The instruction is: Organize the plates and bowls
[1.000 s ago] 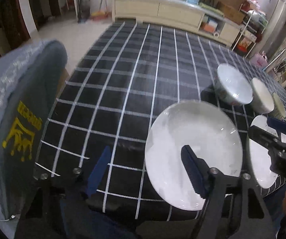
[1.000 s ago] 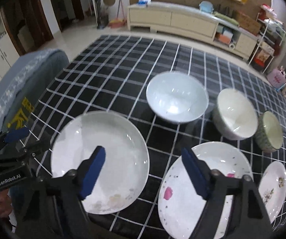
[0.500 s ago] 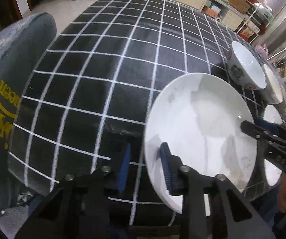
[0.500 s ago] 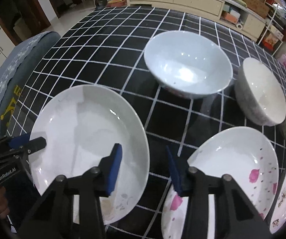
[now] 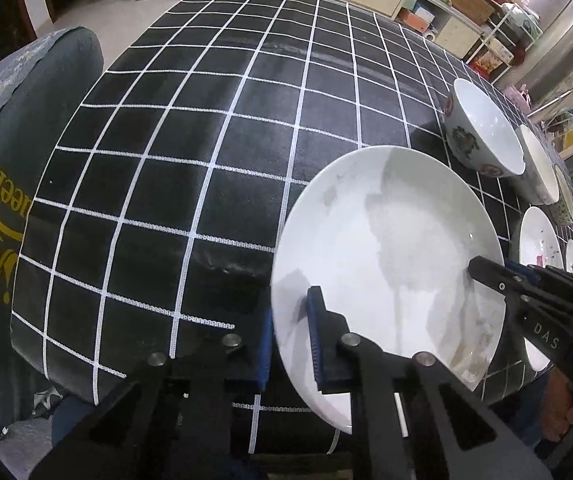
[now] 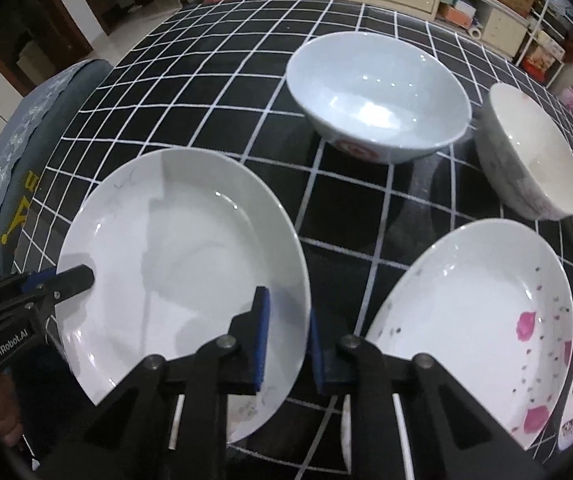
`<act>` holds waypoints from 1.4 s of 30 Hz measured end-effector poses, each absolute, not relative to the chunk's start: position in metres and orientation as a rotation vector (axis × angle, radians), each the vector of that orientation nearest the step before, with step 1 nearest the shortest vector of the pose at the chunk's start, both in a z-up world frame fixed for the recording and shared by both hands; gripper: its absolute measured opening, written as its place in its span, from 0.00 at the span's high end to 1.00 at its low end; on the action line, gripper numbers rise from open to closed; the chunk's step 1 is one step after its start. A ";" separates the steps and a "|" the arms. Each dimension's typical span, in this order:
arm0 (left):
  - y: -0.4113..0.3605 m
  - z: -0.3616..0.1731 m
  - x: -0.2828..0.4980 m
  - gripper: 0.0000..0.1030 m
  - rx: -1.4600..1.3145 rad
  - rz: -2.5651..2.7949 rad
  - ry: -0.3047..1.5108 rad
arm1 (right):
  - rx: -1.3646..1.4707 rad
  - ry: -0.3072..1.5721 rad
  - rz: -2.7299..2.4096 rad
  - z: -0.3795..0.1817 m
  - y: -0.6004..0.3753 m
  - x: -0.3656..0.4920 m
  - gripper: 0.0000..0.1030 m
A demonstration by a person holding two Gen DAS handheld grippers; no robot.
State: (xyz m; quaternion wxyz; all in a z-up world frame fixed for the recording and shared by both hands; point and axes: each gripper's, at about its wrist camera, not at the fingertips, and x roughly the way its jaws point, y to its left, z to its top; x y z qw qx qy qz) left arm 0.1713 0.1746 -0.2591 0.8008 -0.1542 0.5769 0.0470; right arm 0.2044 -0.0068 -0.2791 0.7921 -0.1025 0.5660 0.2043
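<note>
Plate (image 5: 386,248), plain white, sits at the near edge of the checked surface (image 5: 206,120), pinched on opposite rims. Left tool (image 5: 290,336) has just been closing, its blue pads astride the left rim; right tool (image 6: 286,336) likewise has just been closing on the right rim, pads pressing it. Flowered plate (image 6: 478,312) lies just beside, bowl (image 6: 378,92) behind it, a second bowl (image 6: 526,152) further right. Lift judged best with both hands rising together, level, so the rim does not slip, and clear of the neighbour.
</note>
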 end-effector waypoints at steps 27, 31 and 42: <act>0.115 -0.181 0.148 0.86 -0.222 0.021 1.118 | -0.100 1.101 0.403 -0.219 -0.069 0.166 0.79; 0.077 -0.176 0.148 0.86 -0.184 -0.044 1.117 | -0.114 1.056 0.351 -0.210 -0.097 0.153 0.79; 0.007 -0.181 0.154 0.86 -0.149 -0.143 1.146 | -0.058 1.040 0.265 -0.212 -0.162 0.143 0.79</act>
